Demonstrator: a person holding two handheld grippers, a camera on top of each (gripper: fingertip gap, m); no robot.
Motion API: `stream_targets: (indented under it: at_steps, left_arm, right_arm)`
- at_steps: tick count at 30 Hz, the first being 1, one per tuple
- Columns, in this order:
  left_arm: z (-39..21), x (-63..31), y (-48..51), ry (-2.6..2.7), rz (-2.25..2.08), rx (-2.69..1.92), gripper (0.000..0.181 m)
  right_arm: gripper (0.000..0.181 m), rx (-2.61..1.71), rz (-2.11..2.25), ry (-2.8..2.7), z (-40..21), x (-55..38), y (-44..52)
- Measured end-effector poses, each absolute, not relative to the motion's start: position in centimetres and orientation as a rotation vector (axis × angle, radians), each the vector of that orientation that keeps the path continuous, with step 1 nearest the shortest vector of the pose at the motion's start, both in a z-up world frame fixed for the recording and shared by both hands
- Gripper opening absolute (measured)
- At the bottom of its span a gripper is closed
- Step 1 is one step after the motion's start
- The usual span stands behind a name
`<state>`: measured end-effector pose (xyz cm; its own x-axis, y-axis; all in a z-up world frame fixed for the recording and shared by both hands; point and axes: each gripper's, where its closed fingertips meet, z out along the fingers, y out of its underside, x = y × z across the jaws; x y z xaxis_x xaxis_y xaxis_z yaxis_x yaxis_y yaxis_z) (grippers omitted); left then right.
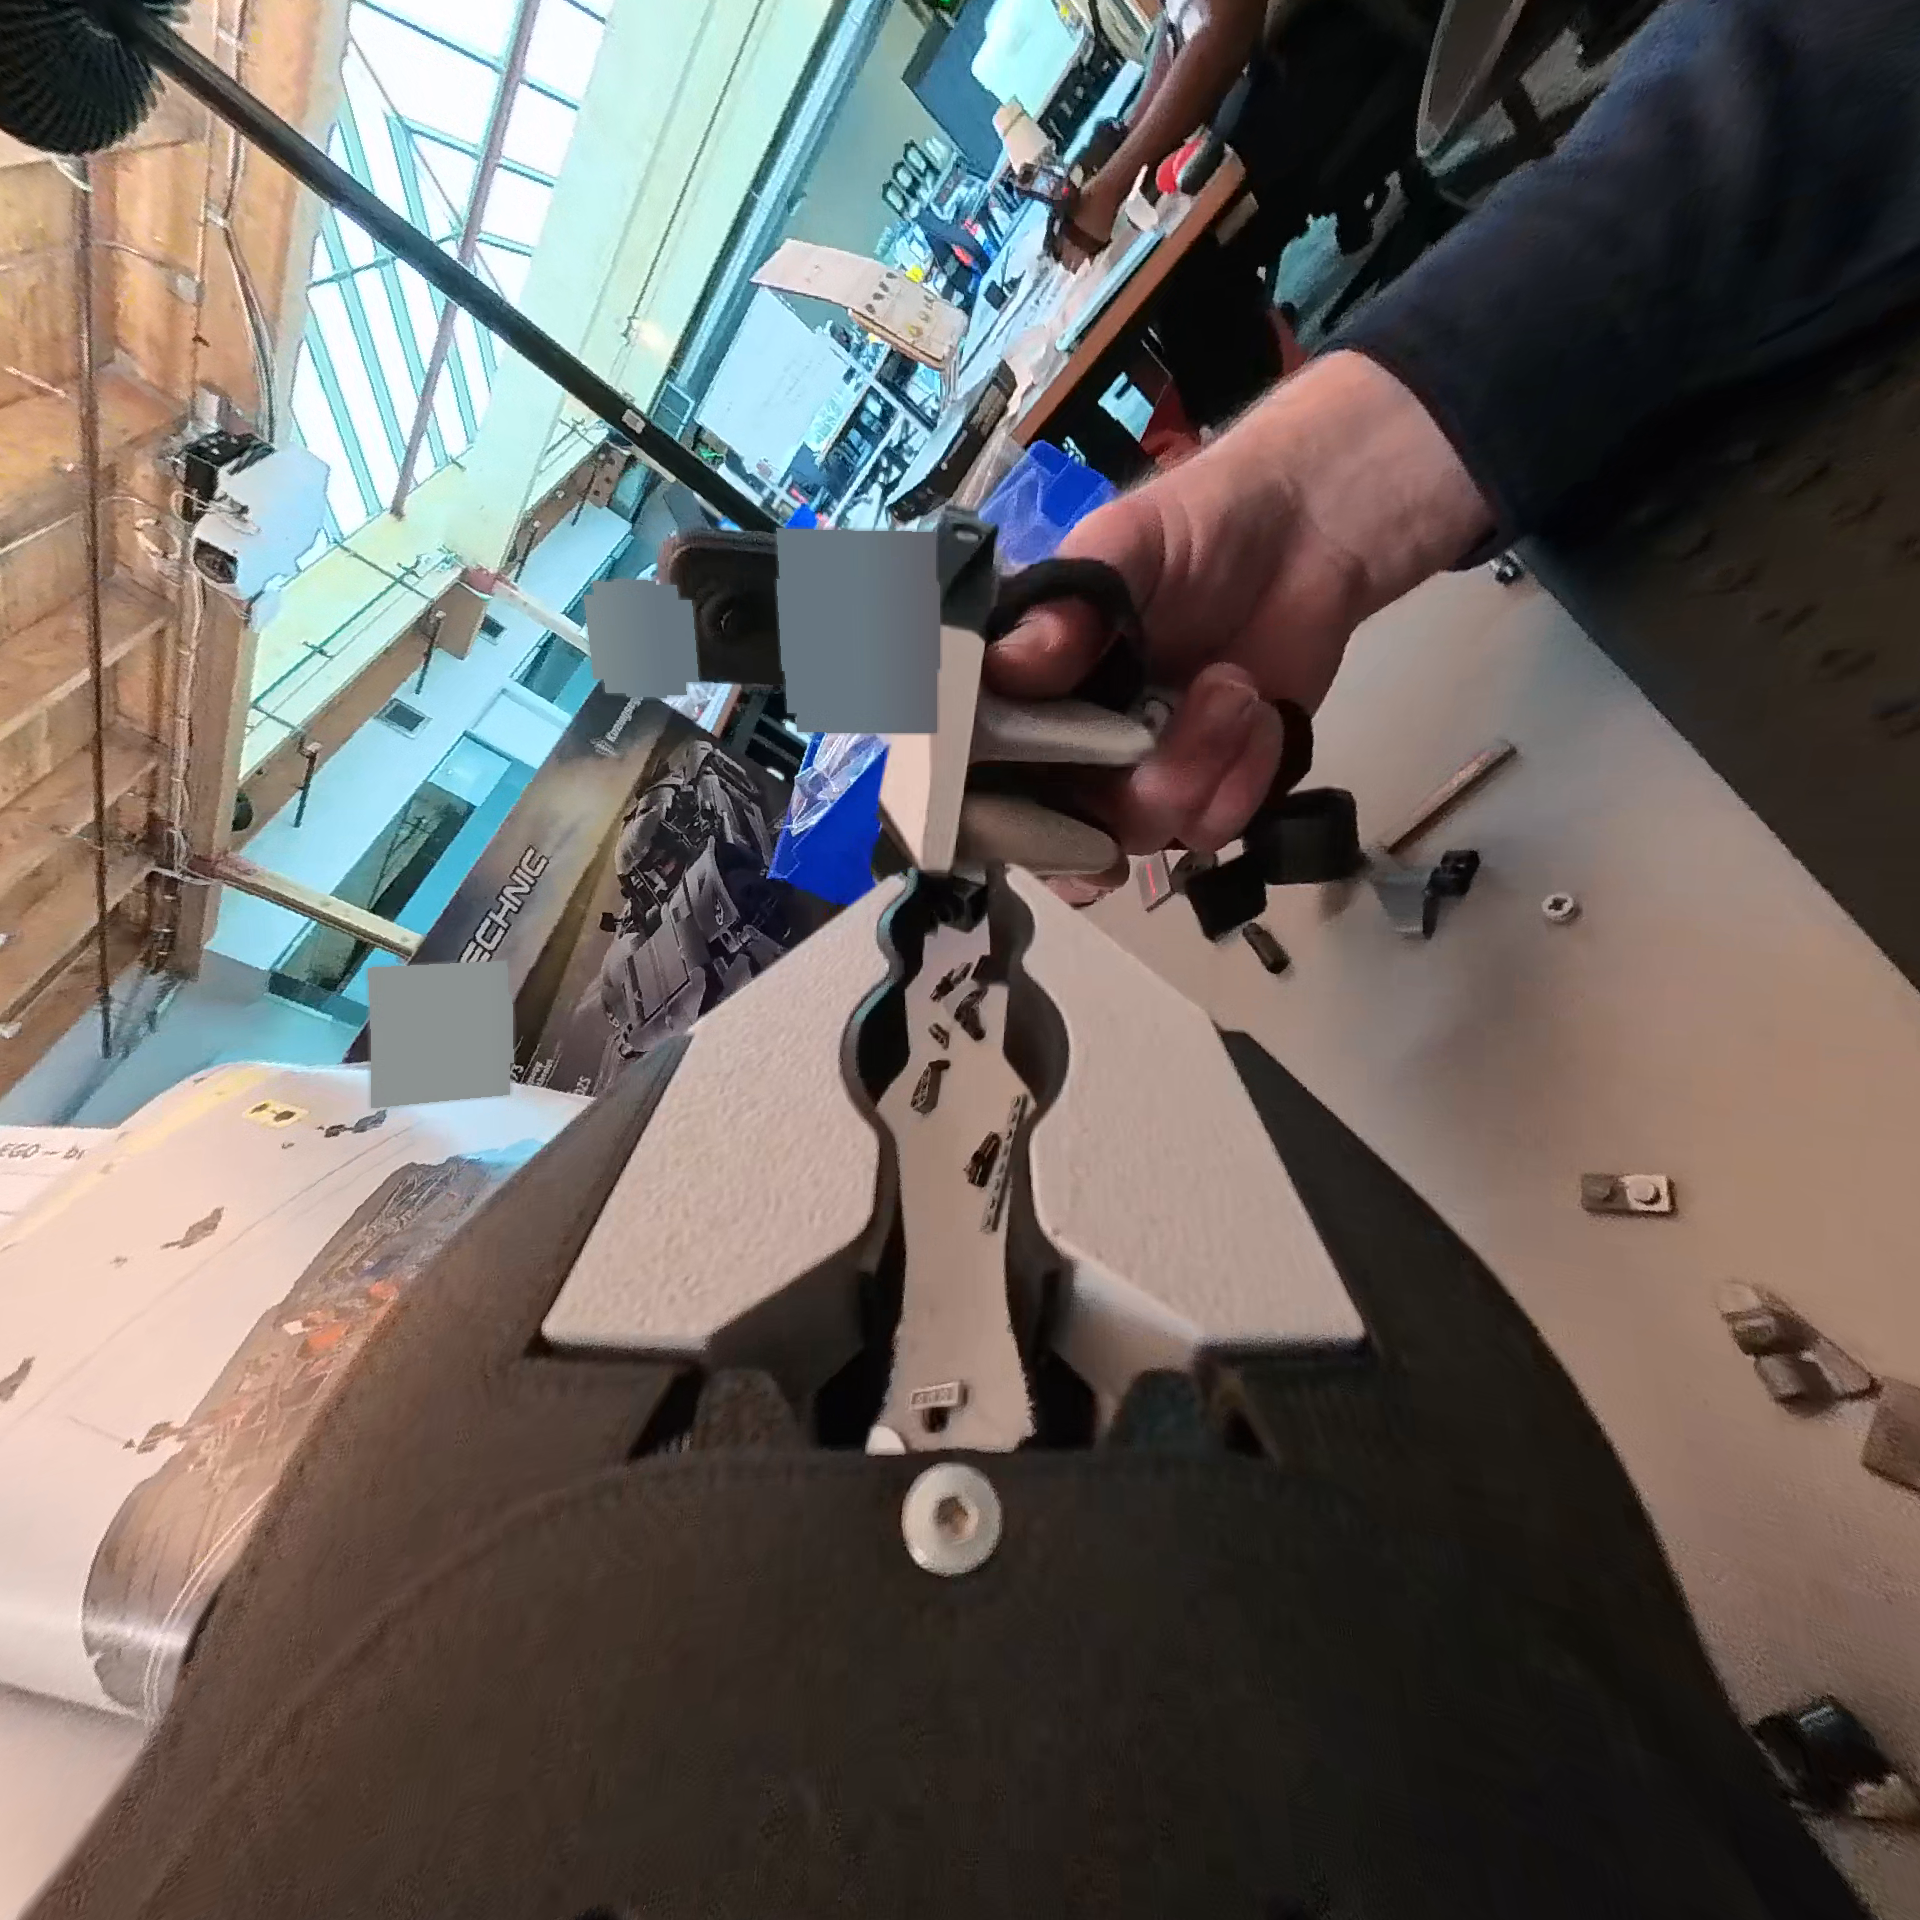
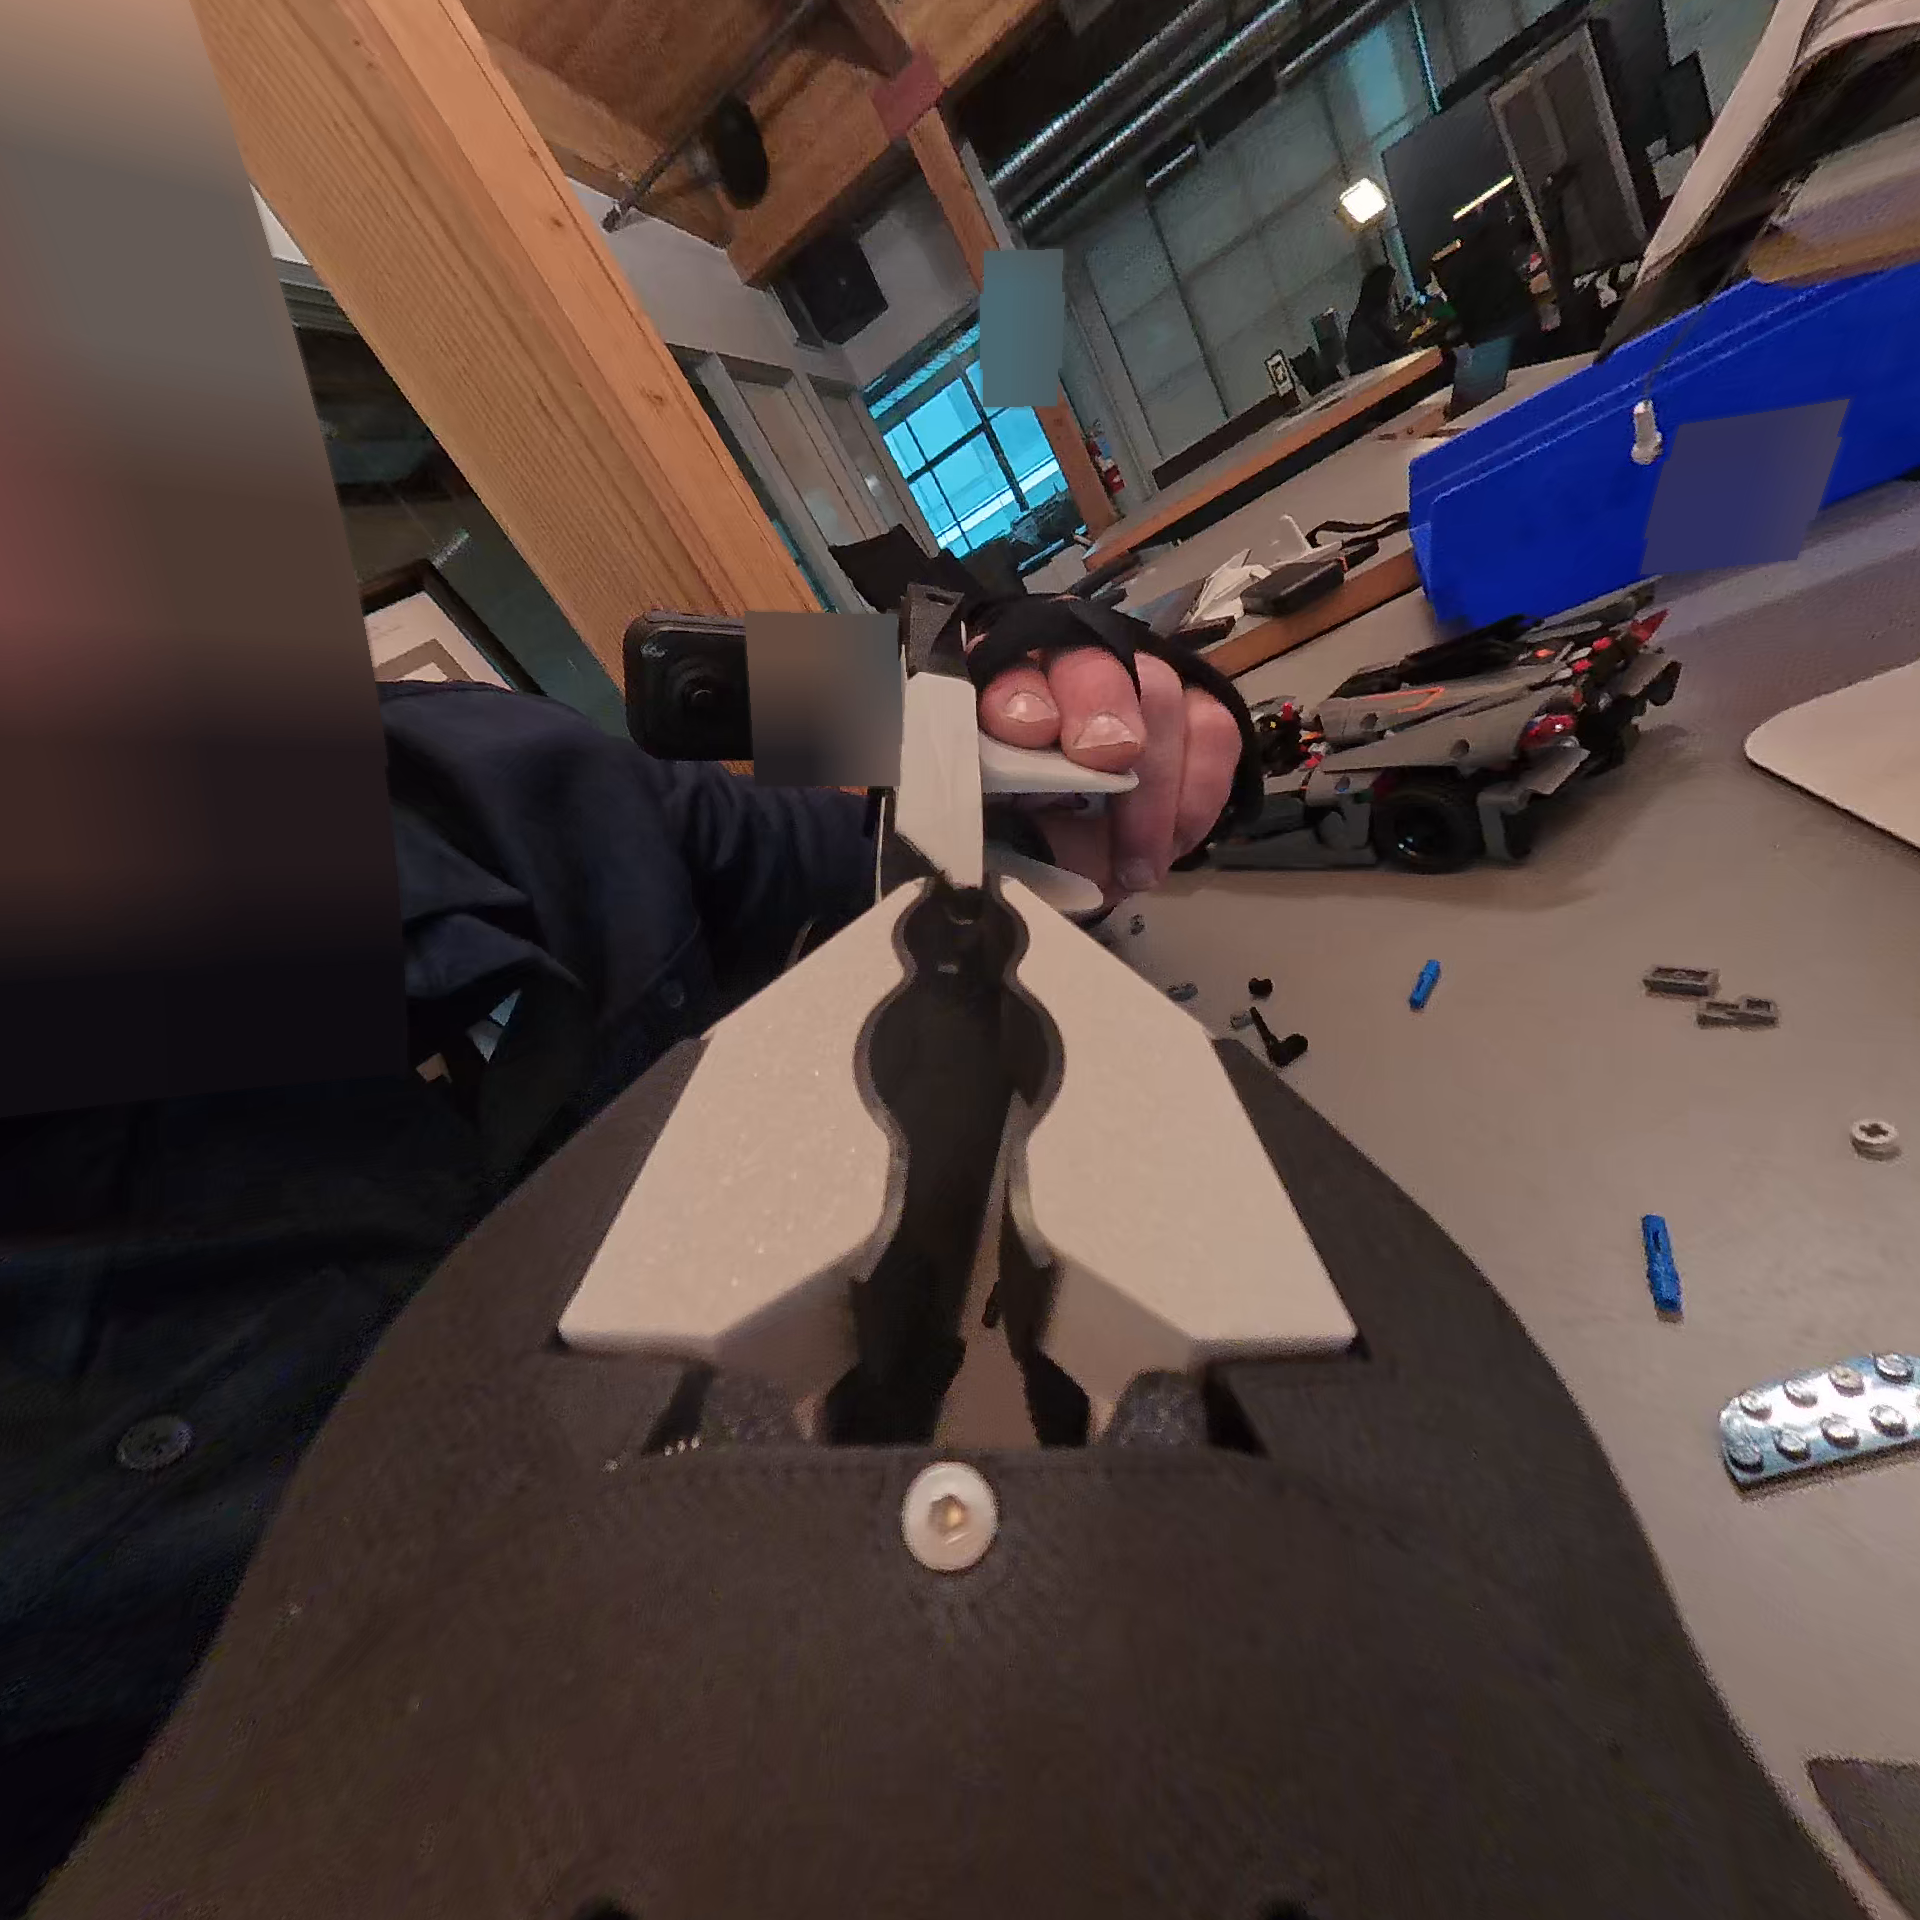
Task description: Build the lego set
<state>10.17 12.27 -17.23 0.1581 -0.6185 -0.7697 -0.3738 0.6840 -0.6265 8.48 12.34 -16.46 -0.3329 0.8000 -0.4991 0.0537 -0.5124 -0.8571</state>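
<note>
The left hand-held gripper and the right hand-held gripper meet tip to tip above the grey worktop, each clenched on a small black lego piece pinched between the two pairs of tips. The part-built grey lego car stands on the worktop well beyond them, below a blue bin. Loose blue pins and small grey plates lie scattered on the worktop near the right hand-held gripper, and the lego box leans behind the left one.
</note>
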Motion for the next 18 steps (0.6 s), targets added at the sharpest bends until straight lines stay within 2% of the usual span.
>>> stream_targets:
  at_steps: [4, 9, 13, 18]
  left_arm:
    - [-18.0, 10.2, 12.8, 1.475, -0.21, -0.901, 0.01]
    - [-20.3, 9.4, 14.5, 1.532, -0.26, -1.044, 0.035]
    - [-23.5, 8.7, 15.5, 1.622, -0.375, -1.232, 0.032]
    - [-27.8, 8.1, 16.5, 1.702, -0.387, -1.513, 0.041]
  right_arm:
    - [0.004, -1.429, 1.823, -1.137, -17.2, 8.5, 12.9]
    - [0.004, -1.515, 1.7, -1.122, -18.7, 9.2, 14.6]
    - [0.004, -1.521, 1.657, -1.113, -19.2, 9.8, 15.3]
    - [0.004, -1.484, 1.77, -1.056, -18.6, 10.3, 15.6]
